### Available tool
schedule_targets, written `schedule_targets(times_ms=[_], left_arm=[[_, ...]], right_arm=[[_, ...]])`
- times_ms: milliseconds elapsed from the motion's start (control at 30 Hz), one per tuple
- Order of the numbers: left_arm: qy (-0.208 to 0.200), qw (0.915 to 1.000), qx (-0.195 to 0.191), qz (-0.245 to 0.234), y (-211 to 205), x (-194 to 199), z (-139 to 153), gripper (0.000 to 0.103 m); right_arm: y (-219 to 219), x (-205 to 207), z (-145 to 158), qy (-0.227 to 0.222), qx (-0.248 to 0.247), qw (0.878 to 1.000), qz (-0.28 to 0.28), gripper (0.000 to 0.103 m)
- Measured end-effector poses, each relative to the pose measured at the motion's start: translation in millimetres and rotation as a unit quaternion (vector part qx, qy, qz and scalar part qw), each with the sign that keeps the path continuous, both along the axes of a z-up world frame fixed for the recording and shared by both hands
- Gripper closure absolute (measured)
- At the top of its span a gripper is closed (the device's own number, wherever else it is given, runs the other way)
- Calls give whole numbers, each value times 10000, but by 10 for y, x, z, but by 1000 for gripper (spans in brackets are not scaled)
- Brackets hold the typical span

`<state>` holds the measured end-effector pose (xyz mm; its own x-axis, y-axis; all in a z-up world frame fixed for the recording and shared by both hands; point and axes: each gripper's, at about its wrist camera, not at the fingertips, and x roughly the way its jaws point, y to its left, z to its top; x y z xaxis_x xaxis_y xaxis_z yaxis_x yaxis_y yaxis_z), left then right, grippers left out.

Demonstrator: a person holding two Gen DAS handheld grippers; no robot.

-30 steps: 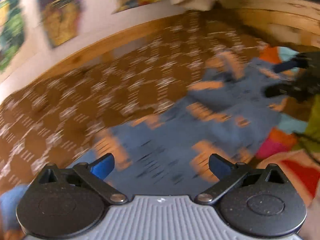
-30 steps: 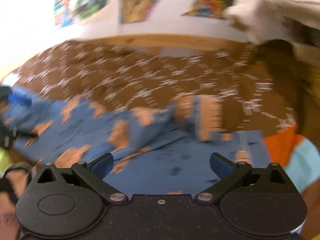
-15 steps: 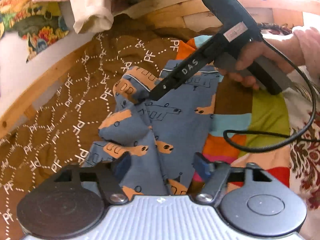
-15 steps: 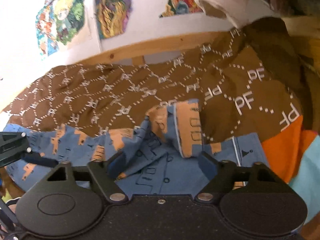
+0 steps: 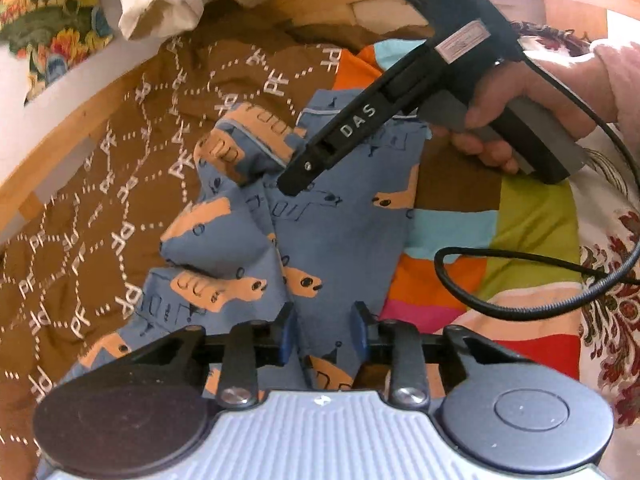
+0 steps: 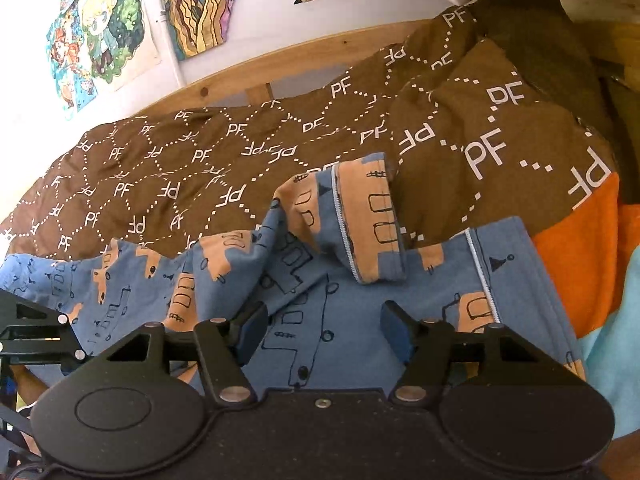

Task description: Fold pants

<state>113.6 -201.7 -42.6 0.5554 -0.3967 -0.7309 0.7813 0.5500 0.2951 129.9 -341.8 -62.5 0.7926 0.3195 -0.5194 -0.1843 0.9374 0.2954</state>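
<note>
Presently, we find the blue cotton pants with orange vehicle print (image 5: 336,240) rumpled mid-bed. Left hand-held gripper (image 5: 322,336) and right hand-held gripper (image 6: 324,330), both just closing, straddle cloth ungripped; seat pads deeper before lifting.

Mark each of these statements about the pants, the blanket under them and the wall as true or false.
1. The pants are blue with orange shapes. True.
2. The pants are neatly folded into a square. False: they lie rumpled, one cuff turned up.
3. They lie on a brown blanket printed "PF". True.
4. The wall behind is bare. False: colourful drawings hang there.
</note>
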Motion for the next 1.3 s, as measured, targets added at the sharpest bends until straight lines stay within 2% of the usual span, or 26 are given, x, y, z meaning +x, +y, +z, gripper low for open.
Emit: schedule_targets(times_ms=[67, 200, 367, 567, 667, 833, 967, 1167, 1233, 1267, 1300], left_arm=[[153, 9999, -67, 16, -8, -16, 35, 73], [134, 9997, 171, 74, -67, -45, -11, 70], [263, 9986, -22, 448, 12, 51, 31, 69], [253, 9977, 51, 632, 48, 95, 51, 68], [217, 9973, 82, 697, 45, 66, 77, 68], [75, 9974, 143, 698, 70, 12, 74, 68], [47, 9966, 193, 800, 109, 51, 46, 68], [43, 9964, 255, 804, 122, 53, -2, 68], [25, 9963, 279, 806, 116, 42, -4, 77], [23, 9962, 299, 813, 116, 38, -1, 88], [27, 9960, 314, 833, 120, 36, 0, 91]], right_arm=[[7, -7, 7, 4, 16, 10000, 0, 37], [29, -19, 11, 1, -1, 10000, 25, 37], [58, -36, 10, 4, -12, 10000, 96, 35], [87, -19, 8, 18, 31, 9999, 169, 34], [94, -6, 13, 58, 31, 9998, 175, 38], [15, 86, -8, 353, 702, 9969, 76, 38], [37, 327, -49, 804, 1237, 9890, 27, 38], [24, 559, -106, 1061, 1831, 9762, -471, 50], [-40, 566, -145, 1024, 2128, 9690, -720, 62], [-71, 563, -168, 1006, 2259, 9655, -814, 64], [-101, 555, -192, 994, 2354, 9627, -893, 70]])
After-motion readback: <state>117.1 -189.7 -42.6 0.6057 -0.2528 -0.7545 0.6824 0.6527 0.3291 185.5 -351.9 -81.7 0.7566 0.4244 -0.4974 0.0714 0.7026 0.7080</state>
